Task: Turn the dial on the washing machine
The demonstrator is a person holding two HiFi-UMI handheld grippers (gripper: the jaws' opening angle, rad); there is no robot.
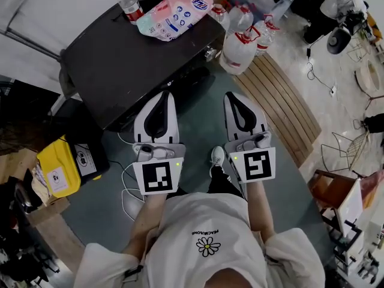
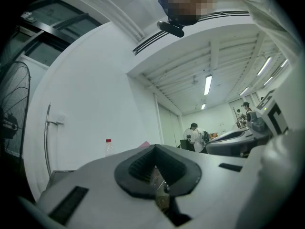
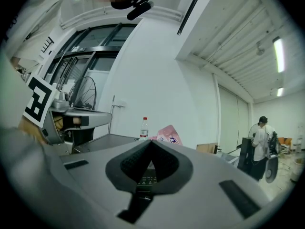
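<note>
The dark washing machine [image 1: 132, 59] stands in front of me, seen from above in the head view. I cannot make out its dial clearly. Through the gap behind the right jaws, a strip of control panel with small lights [image 3: 147, 179] shows. My left gripper [image 1: 164, 95] points at the machine's front edge, its jaws closed tip to tip with nothing between them. My right gripper [image 1: 236, 96] hangs beside it, just right of the machine's front corner, also shut and empty. In their own views, the left gripper [image 2: 153, 149] and the right gripper [image 3: 150, 144] each show their pads meeting.
On the machine's top lie a water bottle [image 1: 128, 2] and a pink package [image 1: 174, 12]. Large water jugs [image 1: 240, 47] stand at its right, beside a wooden slatted board [image 1: 282, 101]. A yellow case [image 1: 60, 170] and a white cable [image 1: 129, 191] lie on the floor at left.
</note>
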